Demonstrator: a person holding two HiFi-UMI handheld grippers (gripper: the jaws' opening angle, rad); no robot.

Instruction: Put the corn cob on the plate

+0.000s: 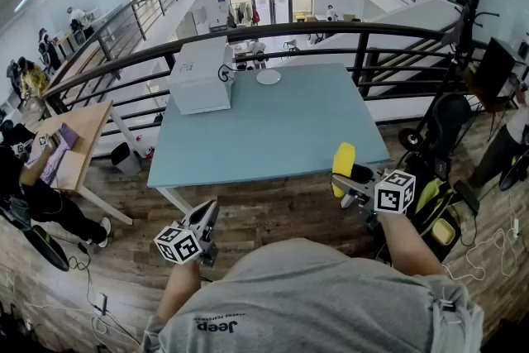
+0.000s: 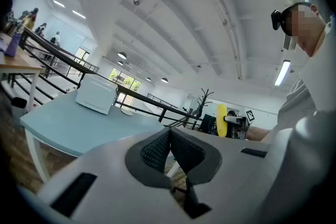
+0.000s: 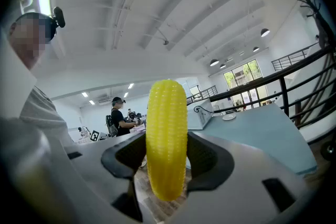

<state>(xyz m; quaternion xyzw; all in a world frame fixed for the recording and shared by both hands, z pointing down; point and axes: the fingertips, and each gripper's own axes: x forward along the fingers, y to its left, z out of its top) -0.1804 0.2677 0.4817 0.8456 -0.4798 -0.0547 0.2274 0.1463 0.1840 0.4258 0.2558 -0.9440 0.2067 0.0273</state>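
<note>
My right gripper [image 1: 347, 178] is shut on a yellow corn cob [image 1: 343, 165], held upright just off the near right corner of the blue table [image 1: 281, 128]. Up close in the right gripper view the corn cob [image 3: 167, 147] stands between the dark pads [image 3: 207, 157], which press its sides. A small white plate [image 1: 268, 77] lies at the table's far edge; the same plate [image 3: 229, 117] shows small in the right gripper view. My left gripper [image 1: 202, 219] hangs below the table's near left corner. Its pads [image 2: 157, 150] meet with nothing between them. The corn cob [image 2: 222, 119] appears at right in the left gripper view.
A white box [image 1: 201, 77] stands on the table's far left part, next to the plate. A black railing [image 1: 331, 33] runs behind the table. Another person sits at a wooden desk [image 1: 74, 140] far left. A black coat rack [image 1: 463, 21] and bags [image 1: 438, 194] stand at right.
</note>
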